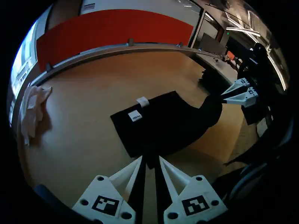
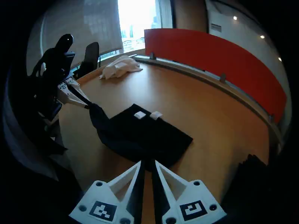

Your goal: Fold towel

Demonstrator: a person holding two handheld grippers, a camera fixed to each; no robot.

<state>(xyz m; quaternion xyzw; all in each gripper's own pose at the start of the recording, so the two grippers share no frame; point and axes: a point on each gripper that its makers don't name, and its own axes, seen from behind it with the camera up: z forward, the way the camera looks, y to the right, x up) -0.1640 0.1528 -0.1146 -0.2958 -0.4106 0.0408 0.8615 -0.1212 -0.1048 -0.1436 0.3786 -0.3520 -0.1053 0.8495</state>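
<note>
1. Left gripper (image 1: 150,159): the jaws are drawn almost together, leaving a thin slot. The near edge of the towel (image 1: 168,123) runs into that slot, so both fingers appear to pinch it. Dark cloth against a dark gap makes the contact hard to confirm.
2. Right gripper (image 2: 148,162): the setting is the same, with the jaws nearly closed on another point of the towel's edge. In the left gripper view it holds its corner lifted off the table (image 1: 74,142), and the cloth droops from the tips in a rounded fold.
3. Towel: dark and roughly rectangular, lying near the middle of the table. Most of it is flat, and one side is raised between the two grips. The corners are probably held apart to keep that edge spread, so it can be carried over the flat part in one piece.
4. White tags (image 2: 139,115): two of them lie side by side on the flat part of the towel, toward its far edge.
5. White cloth (image 2: 119,66): bunched at the table's far rim, well apart from the towel and clear of the fold.
6. Red panel (image 2: 224,63): stands along the back of the table.
7. Stage, as judged: the corners are gripped but the fold is not yet laid down.
</note>
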